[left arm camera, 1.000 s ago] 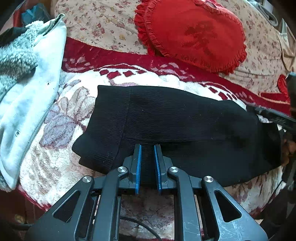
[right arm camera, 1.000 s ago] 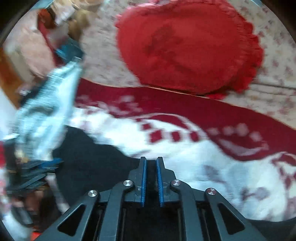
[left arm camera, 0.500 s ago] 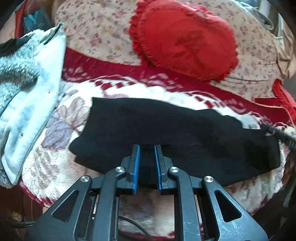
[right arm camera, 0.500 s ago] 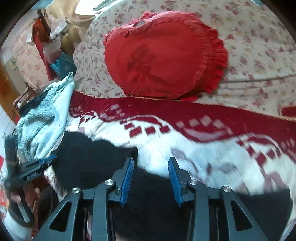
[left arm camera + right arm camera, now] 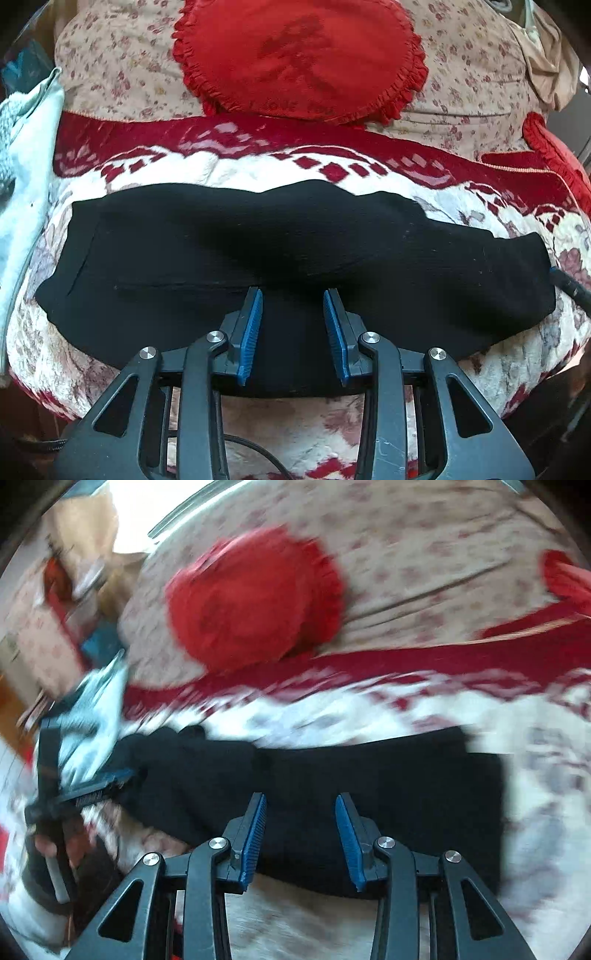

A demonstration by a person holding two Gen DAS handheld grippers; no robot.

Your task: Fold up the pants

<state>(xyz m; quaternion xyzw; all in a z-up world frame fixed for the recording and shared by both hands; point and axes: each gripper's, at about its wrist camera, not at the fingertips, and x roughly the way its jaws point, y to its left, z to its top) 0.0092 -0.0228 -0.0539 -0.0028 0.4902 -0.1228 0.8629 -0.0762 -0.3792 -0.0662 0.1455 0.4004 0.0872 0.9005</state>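
The black pants (image 5: pixel 295 258) lie folded in a long band across the red and cream floral blanket (image 5: pixel 369 177). My left gripper (image 5: pixel 293 295) is open, its blue pads over the near edge of the pants, holding nothing. In the blurred right wrist view the pants (image 5: pixel 369 775) lie across the middle. My right gripper (image 5: pixel 301 799) is open above their near edge and holds nothing. The left gripper also shows in the right wrist view (image 5: pixel 92 786) at the pants' left end.
A red ruffled cushion (image 5: pixel 299 59) leans on the floral backrest behind the pants. A pale blue and grey fleece garment (image 5: pixel 26 147) lies at the left. A second red cushion (image 5: pixel 554 155) sits at the far right. The blanket's front edge drops off just below the grippers.
Both grippers have opened; the left let go of the pants' near edge. The pants now lie flatter and spread wider. The right gripper has swung right along the pants.
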